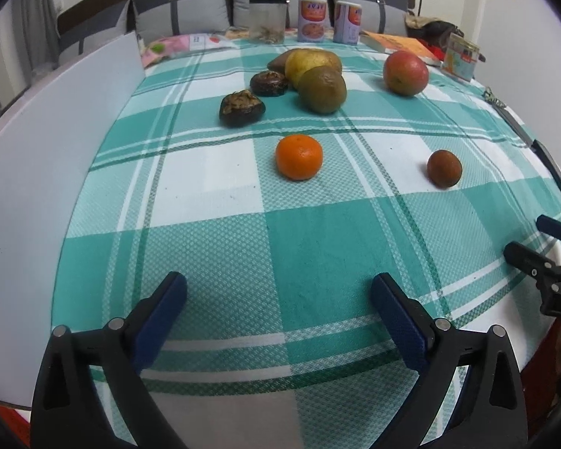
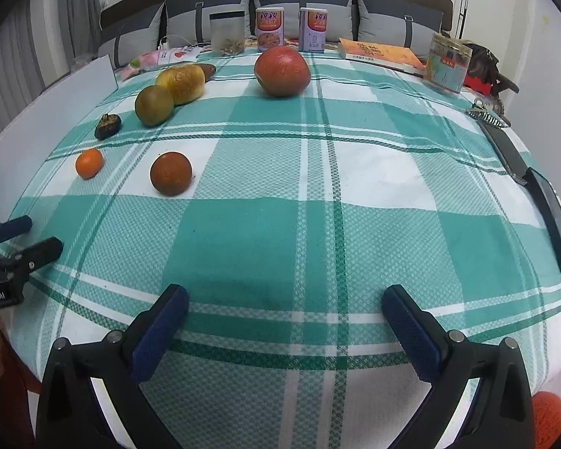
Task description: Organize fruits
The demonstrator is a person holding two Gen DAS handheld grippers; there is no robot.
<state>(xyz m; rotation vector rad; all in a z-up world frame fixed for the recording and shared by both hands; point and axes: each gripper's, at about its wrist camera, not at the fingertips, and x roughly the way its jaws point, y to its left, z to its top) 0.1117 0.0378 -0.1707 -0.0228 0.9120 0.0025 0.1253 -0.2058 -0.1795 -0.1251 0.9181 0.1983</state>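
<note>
Fruits lie on a green-and-white checked tablecloth [image 1: 310, 239]. A small orange [image 1: 299, 157] sits mid-table, a brown-red round fruit [image 1: 444, 168] to its right. Behind are two dark chestnut-like pieces [image 1: 242, 107], a green round fruit [image 1: 322, 89], a yellow pear [image 1: 310, 60] and a red apple [image 1: 405, 73]. The right wrist view shows the apple [image 2: 282, 71], brown-red fruit [image 2: 171, 173], orange [image 2: 89, 163] and green fruit [image 2: 154, 105]. My left gripper [image 1: 278, 299] is open and empty near the front edge. My right gripper [image 2: 285, 310] is open and empty.
A white board [image 1: 56, 157] borders the table's left side. A clear jar [image 1: 267, 18], two cans [image 1: 311, 18], a book [image 1: 400, 45] and a small box [image 1: 462, 58] stand at the back. A black knife [image 2: 531, 191] lies along the right edge.
</note>
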